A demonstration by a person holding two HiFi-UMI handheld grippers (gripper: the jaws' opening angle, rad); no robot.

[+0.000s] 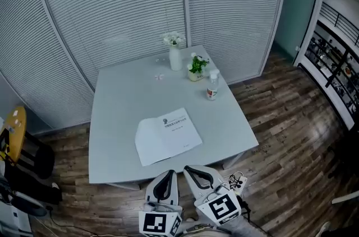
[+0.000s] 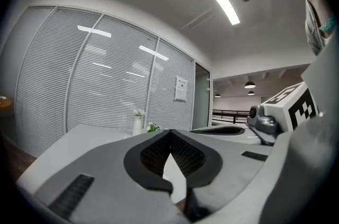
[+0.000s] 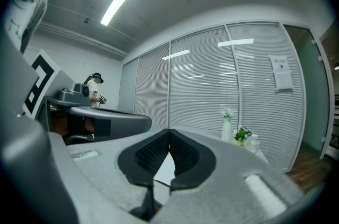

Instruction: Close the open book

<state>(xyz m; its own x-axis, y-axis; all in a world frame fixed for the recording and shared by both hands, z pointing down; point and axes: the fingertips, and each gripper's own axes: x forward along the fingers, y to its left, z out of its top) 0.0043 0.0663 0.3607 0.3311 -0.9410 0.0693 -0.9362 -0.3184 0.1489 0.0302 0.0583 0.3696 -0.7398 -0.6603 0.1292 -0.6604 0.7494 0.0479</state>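
Head view: at the bottom edge the left gripper (image 1: 164,175) and the right gripper (image 1: 192,170) sit side by side, each with its marker cube towards the camera, both just short of the near edge of the grey table (image 1: 112,118) and over the wooden floor (image 1: 280,112). In the left gripper view the jaws of the left gripper (image 2: 170,132) meet at the tips with nothing between them. In the right gripper view the right gripper (image 3: 169,131) is pressed together the same way and is also empty.

Just beyond the tongs, the book (image 1: 168,135) lies flat on the near half of the table, white pages up, with neither gripper touching it. Farther back, near the table's right edge, stands a small bottle (image 1: 212,86). Behind it are a potted green plant (image 1: 197,67) and a white vase of white flowers (image 1: 175,52). Slatted blinds (image 1: 129,0) close off the wall behind.
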